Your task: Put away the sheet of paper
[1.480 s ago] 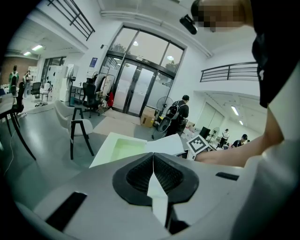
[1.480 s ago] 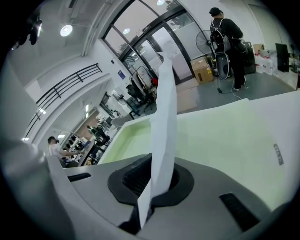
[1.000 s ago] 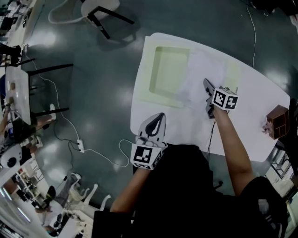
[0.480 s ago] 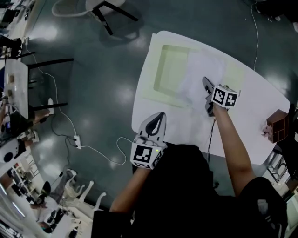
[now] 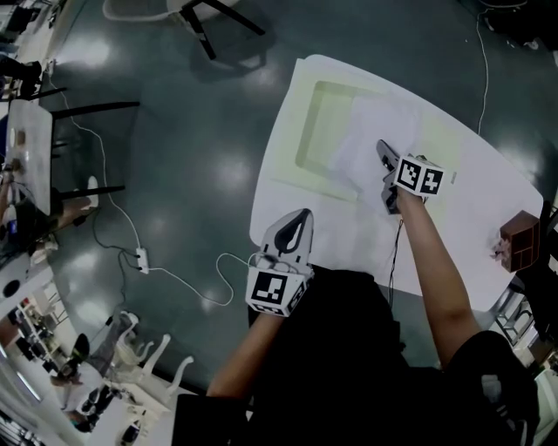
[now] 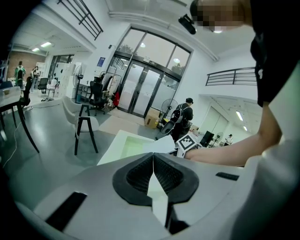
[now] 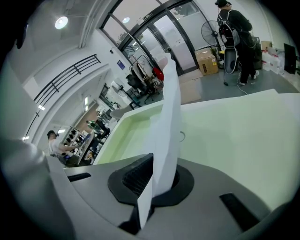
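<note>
A white sheet of paper [image 5: 370, 139] hangs partly over the pale green tray [image 5: 316, 131] at the far left of the white table [image 5: 462, 209]. My right gripper [image 5: 384, 155] is shut on the sheet's near edge. In the right gripper view the paper [image 7: 169, 112] stands upright between the pads, with the tray [image 7: 133, 129] just beyond to the left. My left gripper [image 5: 296, 222] hovers at the table's near left edge, shut and holding nothing. The left gripper view shows its closed jaws, with the paper [image 6: 161, 145] and tray [image 6: 129, 145] ahead.
A small brown box [image 5: 520, 239] sits at the table's right edge. A power strip and cable [image 5: 144, 261] lie on the dark floor to the left. A chair [image 5: 209, 17] stands beyond the table, and other desks [image 5: 26, 148] at far left. A person [image 6: 180, 115] stands far off.
My right gripper has carried the paper a little leftward, further over the tray. The left gripper has drifted slightly along the table's near edge.
</note>
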### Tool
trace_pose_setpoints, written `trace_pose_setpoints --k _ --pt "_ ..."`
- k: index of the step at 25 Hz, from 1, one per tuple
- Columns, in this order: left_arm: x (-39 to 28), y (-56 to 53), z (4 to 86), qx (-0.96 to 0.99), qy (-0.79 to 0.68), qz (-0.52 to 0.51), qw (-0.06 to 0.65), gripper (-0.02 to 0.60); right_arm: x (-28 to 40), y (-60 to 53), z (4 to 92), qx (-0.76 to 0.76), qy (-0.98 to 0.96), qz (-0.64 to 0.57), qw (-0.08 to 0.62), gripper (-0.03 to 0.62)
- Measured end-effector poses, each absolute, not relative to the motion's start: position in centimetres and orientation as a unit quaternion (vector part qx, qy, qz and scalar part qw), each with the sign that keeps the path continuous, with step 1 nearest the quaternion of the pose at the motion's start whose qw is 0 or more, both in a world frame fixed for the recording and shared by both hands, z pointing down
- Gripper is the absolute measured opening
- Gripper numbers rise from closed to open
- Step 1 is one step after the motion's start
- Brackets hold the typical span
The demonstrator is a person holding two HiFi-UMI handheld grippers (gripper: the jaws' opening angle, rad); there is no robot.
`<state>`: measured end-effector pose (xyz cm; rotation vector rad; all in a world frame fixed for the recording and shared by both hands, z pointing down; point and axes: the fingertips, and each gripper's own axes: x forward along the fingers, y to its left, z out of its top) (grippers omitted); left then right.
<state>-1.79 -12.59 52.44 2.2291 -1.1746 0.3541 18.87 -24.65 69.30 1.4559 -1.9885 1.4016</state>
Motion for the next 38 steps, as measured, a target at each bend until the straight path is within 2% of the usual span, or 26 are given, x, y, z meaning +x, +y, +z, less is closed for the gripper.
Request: trace_pose_setpoints --k 27,38 --pt "-8.1 -14.0 52.3 0.816 -0.475 0.125 0.304 0.005 11.1 -27.7 71.2 0.471 -0.696 0.518 0.161 0.0" --pt "-9.8 -14.1 53.0 0.802 -0.493 0.122 0.315 0.005 8.5 -28.8 72.6 0.463 -0.676 0.558 0.133 0.0"
